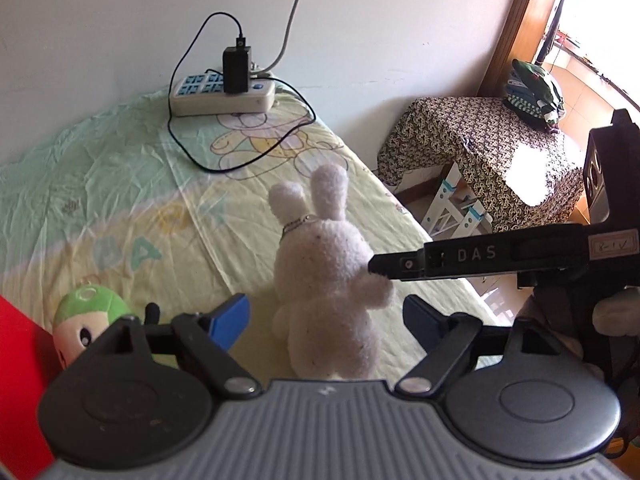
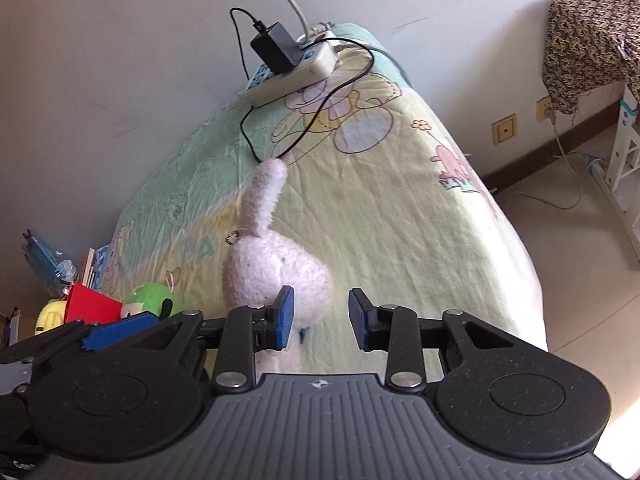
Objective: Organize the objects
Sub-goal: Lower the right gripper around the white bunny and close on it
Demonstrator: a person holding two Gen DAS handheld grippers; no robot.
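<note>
White rabbit toy (image 1: 328, 280): fuzzy plush, matted nap. Bed sheet (image 2: 380, 208): thin printed cotton, wrinkled, matt. Power strip (image 1: 224, 98): smooth off-white plastic. Green doll (image 1: 88, 320): soft plush. Side table cloth (image 1: 480, 136): patterned fabric. Fingers (image 2: 284, 318): blue ribbed pads, black matt plastic.

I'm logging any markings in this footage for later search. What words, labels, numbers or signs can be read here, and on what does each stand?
"DAS": white letters on the black finger of the right gripper, seen in the left wrist view.
Handwritten white label further back on that gripper: too blurred to read.
Large pale letters on the bedsheet: too faded to read surely.
Power strip: no legible markings.
White plush rabbit: no text visible.
</note>
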